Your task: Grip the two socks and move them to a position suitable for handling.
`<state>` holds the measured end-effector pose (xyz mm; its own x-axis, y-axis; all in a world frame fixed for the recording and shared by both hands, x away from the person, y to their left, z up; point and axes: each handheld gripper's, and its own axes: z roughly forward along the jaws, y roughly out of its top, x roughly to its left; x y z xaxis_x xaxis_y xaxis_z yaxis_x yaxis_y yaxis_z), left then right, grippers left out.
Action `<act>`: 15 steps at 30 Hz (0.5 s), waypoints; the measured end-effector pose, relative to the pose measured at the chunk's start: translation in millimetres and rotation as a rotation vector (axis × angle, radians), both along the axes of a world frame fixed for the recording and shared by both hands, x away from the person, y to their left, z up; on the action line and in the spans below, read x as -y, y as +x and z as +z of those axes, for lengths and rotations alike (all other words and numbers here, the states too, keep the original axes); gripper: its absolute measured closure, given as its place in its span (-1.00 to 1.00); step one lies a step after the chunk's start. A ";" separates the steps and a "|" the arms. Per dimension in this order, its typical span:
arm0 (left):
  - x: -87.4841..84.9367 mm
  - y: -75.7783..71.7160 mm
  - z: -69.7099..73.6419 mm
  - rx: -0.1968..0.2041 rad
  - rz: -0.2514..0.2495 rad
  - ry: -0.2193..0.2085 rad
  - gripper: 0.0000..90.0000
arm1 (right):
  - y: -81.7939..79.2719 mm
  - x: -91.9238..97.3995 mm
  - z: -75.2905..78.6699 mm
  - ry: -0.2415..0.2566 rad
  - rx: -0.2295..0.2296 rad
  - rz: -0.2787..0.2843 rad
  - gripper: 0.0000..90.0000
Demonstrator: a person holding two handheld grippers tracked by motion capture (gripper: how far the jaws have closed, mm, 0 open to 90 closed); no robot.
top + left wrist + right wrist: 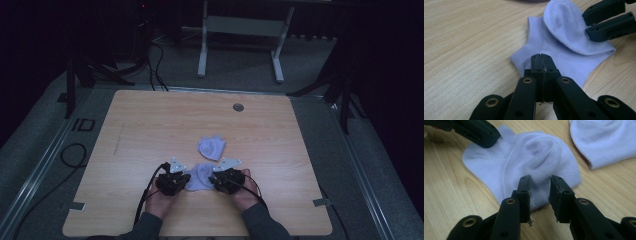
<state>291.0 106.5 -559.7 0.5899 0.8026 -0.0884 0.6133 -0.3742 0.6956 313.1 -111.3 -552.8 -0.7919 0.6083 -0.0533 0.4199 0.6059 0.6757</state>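
Note:
Two pale lilac socks lie on the wooden table [150, 125]. The near sock [200, 176] [564, 42] [529, 157] sits between my grippers, its upper part humped over the flat part. My left gripper [172, 182] [541, 58] is shut, its tips over the sock's ribbed cuff edge; no fabric shows between its jaws. In the right gripper view its tip [481, 132] rests on the cuff corner. My right gripper [227, 180] [540, 185] is open, jaws either side of the sock's rounded end. The second sock [211, 148] [604, 140] lies just beyond.
A small round grommet [238, 107] sits near the table's far edge. Cables [75, 155] trail off the left side, and a white desk frame [240, 45] stands on the floor behind. The person's hands and sleeves come in at the near edge.

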 end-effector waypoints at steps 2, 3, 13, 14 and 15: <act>0.3 -0.5 -0.1 0.002 0.001 0.002 0.99 | -1.6 -2.2 2.9 -0.006 0.010 0.001 0.51; 0.6 -0.7 0.0 0.004 0.002 0.004 0.99 | -2.3 -3.7 5.2 -0.003 0.017 0.002 0.47; 2.0 -2.8 -0.3 0.010 0.009 0.006 0.99 | 7.8 -33.7 23.7 0.006 0.033 0.019 0.28; 2.0 -2.8 -0.3 0.010 0.009 0.005 0.99 | 9.8 -36.6 23.5 0.005 0.027 0.022 0.28; 2.0 -2.9 -0.4 0.010 0.010 0.004 0.99 | 11.9 -39.2 22.5 0.008 0.020 0.021 0.29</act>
